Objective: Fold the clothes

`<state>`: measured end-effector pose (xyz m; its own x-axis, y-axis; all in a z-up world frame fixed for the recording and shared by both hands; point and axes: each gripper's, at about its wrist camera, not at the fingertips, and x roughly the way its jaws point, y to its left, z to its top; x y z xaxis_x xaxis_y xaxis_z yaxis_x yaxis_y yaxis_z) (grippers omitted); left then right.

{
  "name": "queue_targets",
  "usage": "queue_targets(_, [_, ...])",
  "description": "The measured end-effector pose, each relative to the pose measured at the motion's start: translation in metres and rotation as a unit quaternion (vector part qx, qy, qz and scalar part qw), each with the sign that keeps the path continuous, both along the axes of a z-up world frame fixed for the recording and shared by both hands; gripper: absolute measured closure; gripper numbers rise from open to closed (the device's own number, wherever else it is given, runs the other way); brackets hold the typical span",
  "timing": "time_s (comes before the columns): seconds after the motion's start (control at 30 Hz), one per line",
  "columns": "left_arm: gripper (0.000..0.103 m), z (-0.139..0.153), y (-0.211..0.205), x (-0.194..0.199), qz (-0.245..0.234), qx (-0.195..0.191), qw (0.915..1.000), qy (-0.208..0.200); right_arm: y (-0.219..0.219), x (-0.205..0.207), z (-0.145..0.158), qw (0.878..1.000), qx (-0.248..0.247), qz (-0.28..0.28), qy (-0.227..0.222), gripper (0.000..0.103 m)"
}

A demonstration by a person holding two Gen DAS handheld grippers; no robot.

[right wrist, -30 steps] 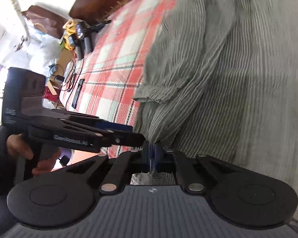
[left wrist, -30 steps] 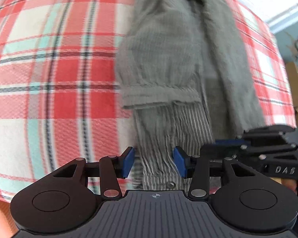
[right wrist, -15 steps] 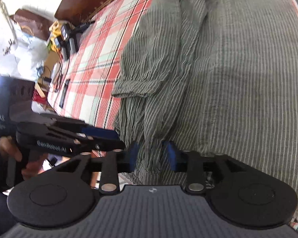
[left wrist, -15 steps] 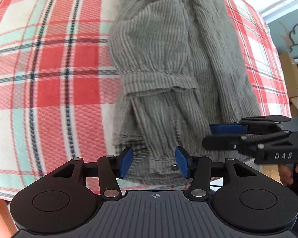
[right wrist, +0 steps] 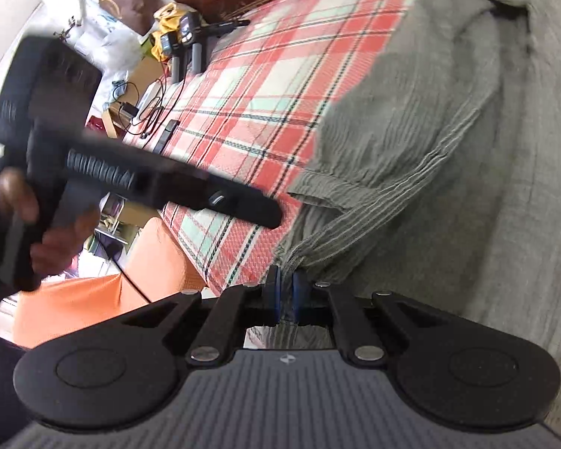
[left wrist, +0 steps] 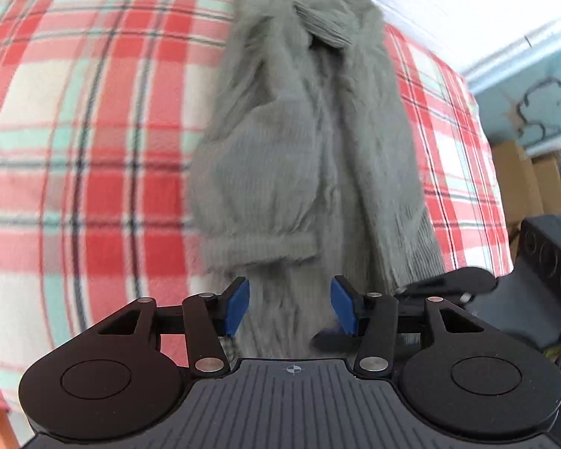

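Right gripper (right wrist: 286, 292) closes its jaws on the grey striped shirt's (right wrist: 448, 142) hem to lift it for folding, while the left gripper (left wrist: 290, 308) opens, holding nothing.

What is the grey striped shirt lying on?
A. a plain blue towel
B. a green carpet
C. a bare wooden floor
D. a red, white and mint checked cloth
D: the grey striped shirt lies spread over the red, white and mint checked cloth, whose checks show on both sides of it in the left wrist view.
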<state>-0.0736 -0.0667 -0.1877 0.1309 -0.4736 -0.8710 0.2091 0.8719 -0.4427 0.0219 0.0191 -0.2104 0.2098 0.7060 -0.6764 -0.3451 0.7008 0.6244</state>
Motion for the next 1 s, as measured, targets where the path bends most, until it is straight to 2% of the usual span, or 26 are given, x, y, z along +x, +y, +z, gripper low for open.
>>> queue_targets(0.2, [0.035, -0.028, -0.041, 0.023, -0.072, 0.044, 0.996, 0.029, 0.006, -0.008, 0.0, 1.0, 0.021, -0.005, -0.015, 0.095])
queue_targets(0.27, [0.04, -0.033, -0.05, 0.022, -0.088, 0.061, 0.9938, 0.03, 0.004, -0.009, 0.001, 0.999, 0.025, -0.009, -0.018, 0.095])
queue_targets(0.3, [0.057, -0.035, -0.054, 0.021, -0.096, 0.069, 0.9926, 0.028, 0.004, -0.01, 0.001, 0.999, 0.027, -0.012, -0.019, 0.093])
queue_targets(0.33, [0.09, -0.037, -0.054, 0.021, -0.1, 0.078, 0.9915, 0.03, 0.003, -0.011, 0.002, 0.999, 0.028, -0.016, -0.02, 0.091])
queue_targets(0.37, [0.096, -0.039, -0.051, 0.02, -0.097, 0.082, 0.9914, 0.032, 0.003, -0.012, 0.003, 0.999, 0.028, -0.019, -0.023, 0.089])
queue_targets(0.4, [0.099, -0.039, -0.046, 0.022, -0.087, 0.079, 0.9925, 0.034, 0.001, -0.014, 0.004, 0.999, 0.028, -0.022, -0.024, 0.081])
queue_targets(0.43, [0.1, -0.038, -0.04, 0.023, -0.077, 0.076, 0.9935, 0.035, -0.003, -0.016, 0.004, 0.999, 0.028, -0.031, -0.022, 0.072])
queue_targets(0.47, [0.1, -0.037, -0.034, 0.024, -0.069, 0.075, 0.9942, 0.034, -0.008, -0.018, 0.004, 0.999, 0.025, -0.044, -0.019, 0.069])
queue_targets(0.63, [0.1, -0.027, -0.02, 0.024, -0.07, 0.076, 0.9944, 0.026, -0.026, -0.018, -0.01, 0.995, 0.0, -0.099, 0.015, 0.071])
queue_targets(1.0, [0.101, -0.017, -0.007, 0.021, -0.088, 0.073, 0.9933, 0.017, 0.006, -0.002, -0.037, 0.992, -0.029, -0.103, 0.06, 0.071])
